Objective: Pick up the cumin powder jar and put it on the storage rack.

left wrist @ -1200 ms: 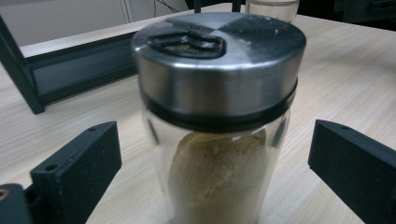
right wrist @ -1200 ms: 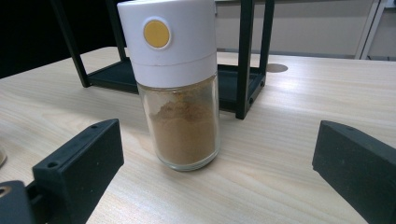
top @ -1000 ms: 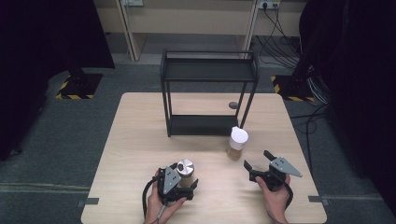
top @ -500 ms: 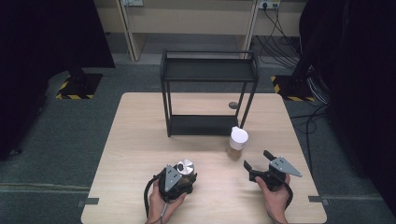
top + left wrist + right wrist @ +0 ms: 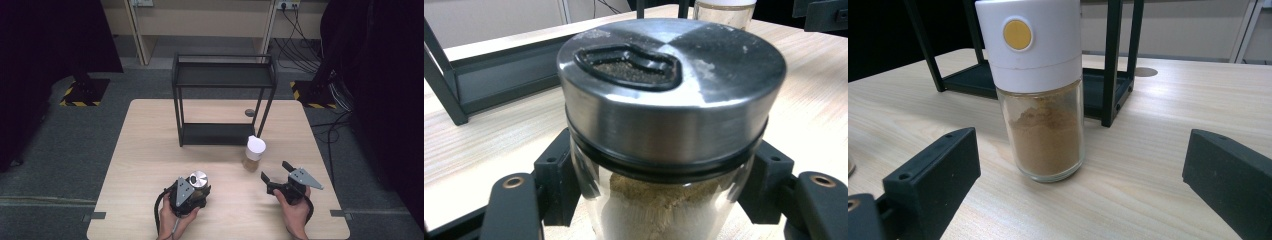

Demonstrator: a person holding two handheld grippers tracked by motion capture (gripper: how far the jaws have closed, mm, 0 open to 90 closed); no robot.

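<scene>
The steel-lidded jar (image 5: 198, 181) is gripped by the left hand-held gripper (image 5: 192, 192) near the front edge of the bench (image 5: 145, 150). The right hand-held gripper (image 5: 276, 172) is held open just before the white-capped jar (image 5: 255, 152), beside the black rack (image 5: 222, 100).

My left gripper's view cuts off the steel-lidded jar (image 5: 671, 125) at its base; its label is unseen.

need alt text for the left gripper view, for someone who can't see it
A glass spice jar with a steel lid sits clamped between the left hand-held gripper's two black jaws, pale powder showing through the glass. Behind it on the wooden table stands a black metal rack.
</scene>
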